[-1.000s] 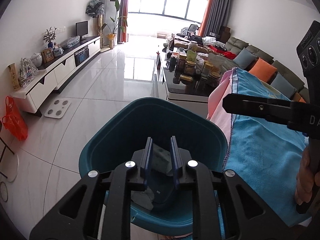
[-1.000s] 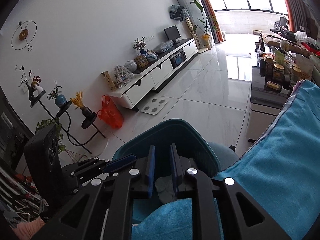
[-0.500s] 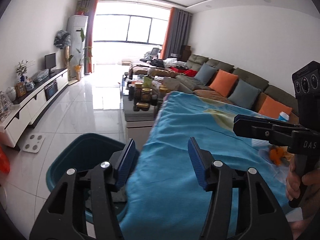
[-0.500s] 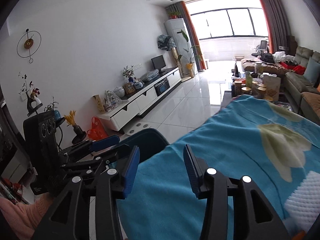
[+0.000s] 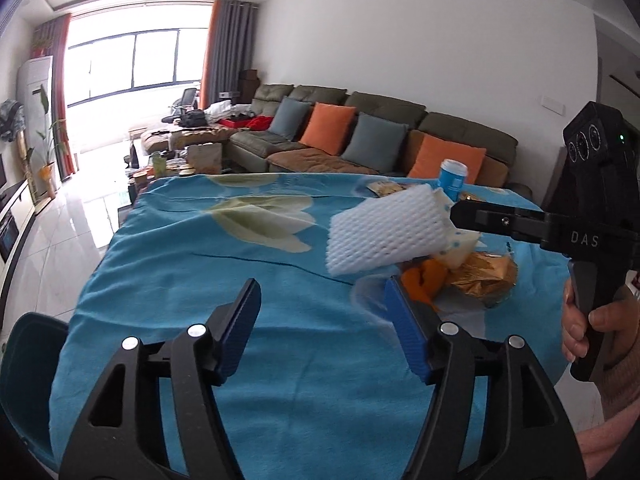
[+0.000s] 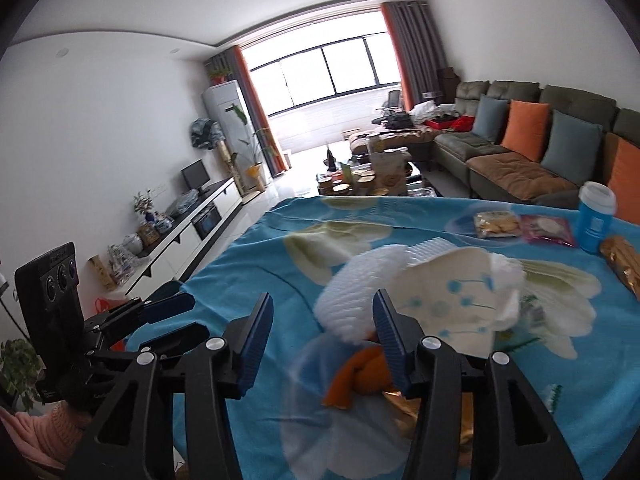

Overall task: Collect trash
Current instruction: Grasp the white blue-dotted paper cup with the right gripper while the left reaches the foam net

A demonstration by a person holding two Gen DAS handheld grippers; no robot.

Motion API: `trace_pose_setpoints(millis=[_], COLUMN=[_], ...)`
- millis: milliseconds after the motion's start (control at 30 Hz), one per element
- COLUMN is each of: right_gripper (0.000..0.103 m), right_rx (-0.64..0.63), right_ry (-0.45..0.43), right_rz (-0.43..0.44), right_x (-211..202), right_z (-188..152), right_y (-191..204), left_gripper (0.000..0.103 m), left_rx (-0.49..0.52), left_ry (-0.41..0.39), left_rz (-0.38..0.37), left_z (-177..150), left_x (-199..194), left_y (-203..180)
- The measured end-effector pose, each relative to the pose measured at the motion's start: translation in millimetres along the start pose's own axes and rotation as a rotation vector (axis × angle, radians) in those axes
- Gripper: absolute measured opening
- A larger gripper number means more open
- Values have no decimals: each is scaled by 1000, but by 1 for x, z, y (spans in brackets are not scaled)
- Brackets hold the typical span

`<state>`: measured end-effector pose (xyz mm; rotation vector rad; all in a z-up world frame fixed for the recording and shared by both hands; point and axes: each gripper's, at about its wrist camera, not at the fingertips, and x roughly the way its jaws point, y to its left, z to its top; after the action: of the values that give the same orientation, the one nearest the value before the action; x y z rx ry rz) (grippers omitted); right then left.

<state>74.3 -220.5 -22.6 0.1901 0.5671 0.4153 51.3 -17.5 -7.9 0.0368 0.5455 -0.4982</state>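
Observation:
On the blue-clothed table [image 5: 240,264] lies a heap of trash: a white foam net [image 5: 380,234], orange peel [image 5: 424,282] and a gold wrapper [image 5: 490,274]. My left gripper [image 5: 320,292] hovers over the cloth just short of the heap, jaws opening, nothing between them. One of my right gripper's fingers [image 5: 500,222] reaches in beside the net. In the right wrist view my right gripper [image 6: 322,304] is also opening and empty; the foam net [image 6: 352,284], a printed tissue [image 6: 452,300] and orange peel [image 6: 360,376] lie just past its right finger. A teal bin [image 5: 28,344] stands at the table's near-left corner.
A blue cup [image 6: 596,216], a biscuit packet [image 6: 496,224], a pink packet [image 6: 546,228] and another gold wrapper [image 6: 624,260] lie farther along the table. A sofa [image 5: 360,140] runs along the right wall, and a cluttered coffee table [image 6: 368,180] stands beyond.
Both grippers have swung from above the teal bin to over the table, toward the trash heap. Both pairs of jaws have gone from nearly shut to wide apart.

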Motion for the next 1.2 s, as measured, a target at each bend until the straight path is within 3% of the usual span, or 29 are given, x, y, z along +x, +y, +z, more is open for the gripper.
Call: trace_pose_setpoints(millis=[167, 333, 600, 633, 833, 900, 1067, 1200], right_gripper=[50, 52, 53, 53, 53, 53, 53, 53], right_rx=[104, 166, 211, 213, 223, 216, 195, 182], right_ry=[5, 14, 60, 65, 82, 84, 86, 85], right_rz=[-48, -65, -15, -6, 41, 55, 77, 92], right_x=[-4, -2, 13, 14, 15, 14, 11, 12], right_z=[-7, -11, -15, -15, -17, -17, -16, -15], right_y=[-52, -86, -104, -105, -102, -99, -91, -86], left_gripper=[69, 71, 68, 67, 31, 13, 4, 4], left_rx=[88, 152, 185, 185, 165, 152, 116, 114], left_ry=[29, 53, 95, 101, 130, 133, 132, 120], left_rz=[-52, -64, -48, -50, -79, -94, -102, -92], left_z=[12, 18, 25, 26, 32, 32, 33, 33], left_x=[39, 56, 81, 83, 94, 94, 94, 90], left_y=[-40, -55, -57, -57, -49, -46, -35, -29])
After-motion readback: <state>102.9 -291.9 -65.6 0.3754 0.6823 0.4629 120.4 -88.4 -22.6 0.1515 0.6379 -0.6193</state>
